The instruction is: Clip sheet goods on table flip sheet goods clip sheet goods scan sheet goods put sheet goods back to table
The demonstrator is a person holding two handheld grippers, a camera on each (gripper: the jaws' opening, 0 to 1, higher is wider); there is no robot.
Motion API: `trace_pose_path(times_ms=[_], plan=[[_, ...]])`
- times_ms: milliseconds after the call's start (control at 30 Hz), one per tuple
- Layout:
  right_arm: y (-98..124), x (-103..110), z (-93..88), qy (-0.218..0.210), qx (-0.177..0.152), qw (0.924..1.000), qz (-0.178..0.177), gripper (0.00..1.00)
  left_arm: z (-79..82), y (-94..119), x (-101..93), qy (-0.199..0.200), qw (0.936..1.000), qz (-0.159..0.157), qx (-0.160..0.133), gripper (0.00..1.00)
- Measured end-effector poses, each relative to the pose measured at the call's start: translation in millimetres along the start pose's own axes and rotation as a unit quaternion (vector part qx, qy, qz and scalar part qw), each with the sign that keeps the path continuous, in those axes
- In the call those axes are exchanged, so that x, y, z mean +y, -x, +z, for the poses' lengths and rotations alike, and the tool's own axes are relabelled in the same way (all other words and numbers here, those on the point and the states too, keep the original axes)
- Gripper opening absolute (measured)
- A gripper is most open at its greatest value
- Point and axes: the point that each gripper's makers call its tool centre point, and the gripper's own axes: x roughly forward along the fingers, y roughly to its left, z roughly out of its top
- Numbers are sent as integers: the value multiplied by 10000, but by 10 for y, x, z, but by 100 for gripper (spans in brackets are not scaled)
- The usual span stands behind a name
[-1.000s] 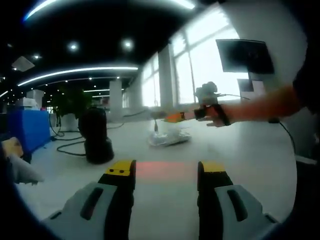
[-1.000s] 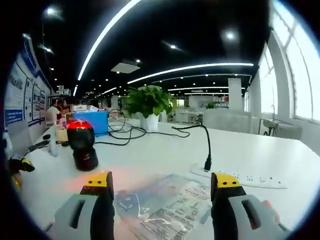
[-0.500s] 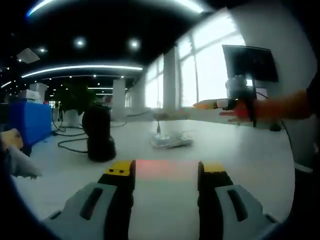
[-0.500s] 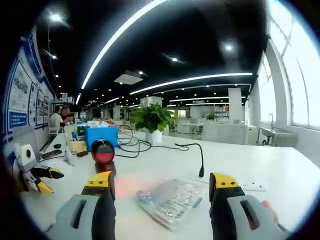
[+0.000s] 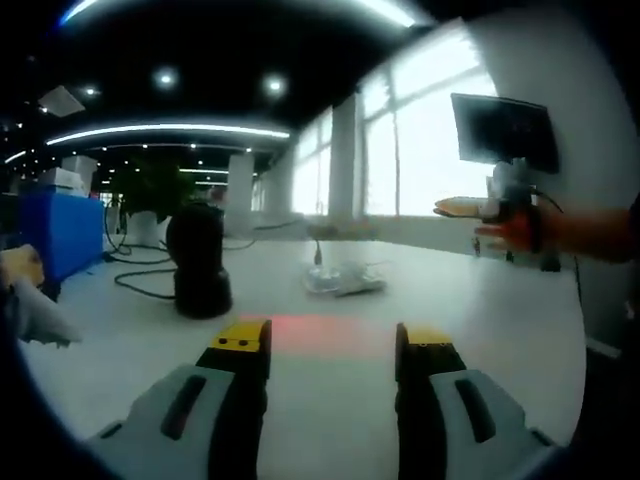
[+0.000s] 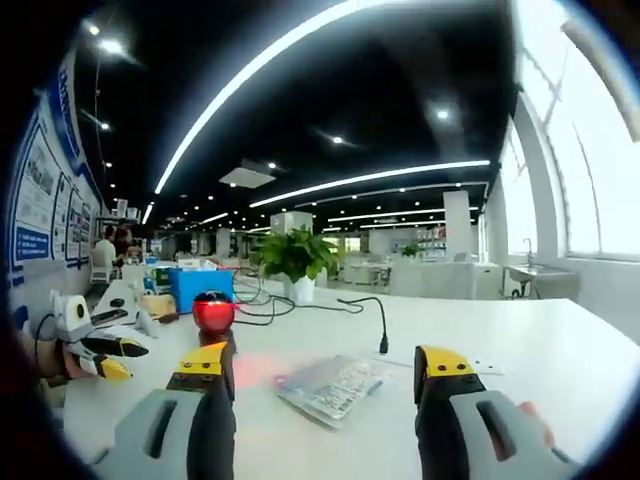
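The sheet goods (image 6: 328, 381), a clear plastic packet with printed text, lie flat on the white table (image 6: 560, 350), ahead of my right gripper (image 6: 322, 368) and apart from it. That gripper stands open with nothing between its yellow-tipped jaws. In the left gripper view the packet (image 5: 340, 279) lies farther off on the table. My left gripper (image 5: 332, 345) is open and empty, low over the table top. The right gripper (image 5: 478, 208) shows there at the right, raised above the table in a hand. The left gripper (image 6: 95, 348) shows at the left of the right gripper view.
A black scanner (image 5: 199, 262) with a red top (image 6: 213, 312) stands on the table left of the packet, casting a red glow (image 5: 325, 333). A cable and power strip (image 6: 470, 361) lie behind the packet. A potted plant (image 6: 294, 258) and blue box (image 6: 201, 283) stand farther back.
The right gripper has risen and drawn back from the packet, which now lies farther ahead on the table. The left gripper has barely moved.
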Motion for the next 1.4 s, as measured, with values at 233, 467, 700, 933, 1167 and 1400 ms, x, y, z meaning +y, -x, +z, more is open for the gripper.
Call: trace_pose_path(times_ms=[233, 467, 700, 933, 1167, 1400], plan=[[376, 61, 3, 84, -190, 9998, -66, 65, -36, -14, -53, -175, 9998, -27, 98, 42], [644, 58, 33, 197, -291, 9993, -118, 64, -9, -10, -51, -186, 9998, -7, 29, 42], [843, -81, -54, 133, -291, 9990, -300, 61, -42, -9, -101, -170, 9997, -111, 143, 44], [1033, -215, -303, 481, -375, 9971, -445, 60, -16, 34, -71, -164, 9998, -49, 84, 48], [1270, -378, -501, 245, -499, 9961, -680, 60, 18, 44, -112, -268, 9996, -91, -20, 49], [1297, -439, -642, 128, -502, 9955, -797, 60, 45, 54, -98, -208, 9997, -80, -102, 50]])
